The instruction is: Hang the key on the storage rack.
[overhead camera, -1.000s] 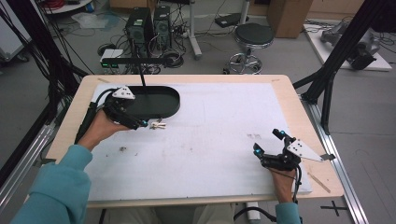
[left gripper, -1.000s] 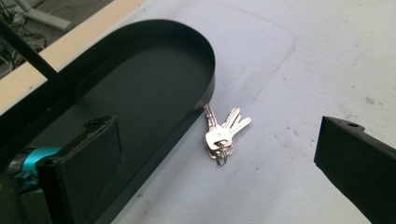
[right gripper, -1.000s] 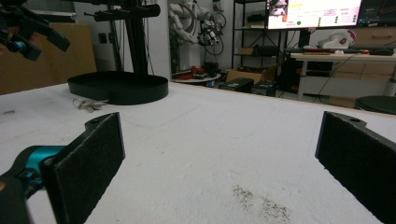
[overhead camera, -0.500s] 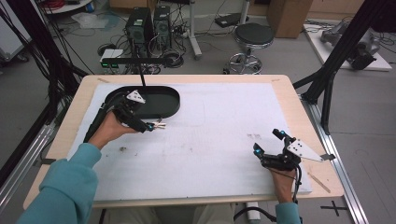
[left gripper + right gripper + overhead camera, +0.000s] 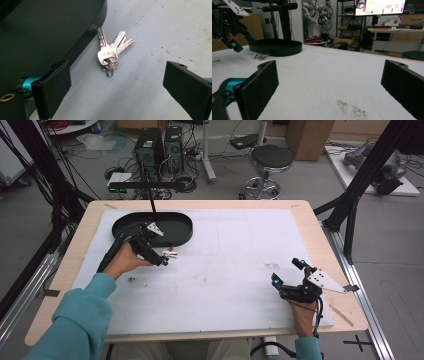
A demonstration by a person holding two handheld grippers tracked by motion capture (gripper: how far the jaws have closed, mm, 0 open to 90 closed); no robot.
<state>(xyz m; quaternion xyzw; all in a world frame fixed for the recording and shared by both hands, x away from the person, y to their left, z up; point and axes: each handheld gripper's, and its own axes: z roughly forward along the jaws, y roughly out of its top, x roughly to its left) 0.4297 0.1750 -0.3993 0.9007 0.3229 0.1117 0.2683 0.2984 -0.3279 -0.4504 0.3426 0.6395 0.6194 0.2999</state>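
A bunch of silver keys (image 5: pixel 170 254) on a ring lies on the white mat, touching the front rim of a black oval tray (image 5: pixel 175 232). My left gripper (image 5: pixel 164 260) hovers just over the keys, pointing down at them. In the left gripper view the keys (image 5: pixel 108 56) lie ahead of the jaws of the left gripper (image 5: pixel 117 75). The jaws have just been closing a little but stand wide apart, touching nothing. My right gripper (image 5: pixel 286 272) rests near the mat's front right, open and empty. The right gripper view shows the keys (image 5: pixel 259 57), the tray (image 5: pixel 277 47) and the left gripper (image 5: pixel 242 42) far off.
The white mat (image 5: pixel 225 245) covers most of the wooden table (image 5: pixel 320 220). A black post (image 5: pixel 151 200) rises behind the tray. A thin wooden stick (image 5: pixel 342 315) lies at the table's right front corner. A smudge (image 5: pixel 349 107) marks the mat before the right gripper.
My left hand has come forward and down from over the tray to the keys beside its rim. The right hand has stayed where it was.
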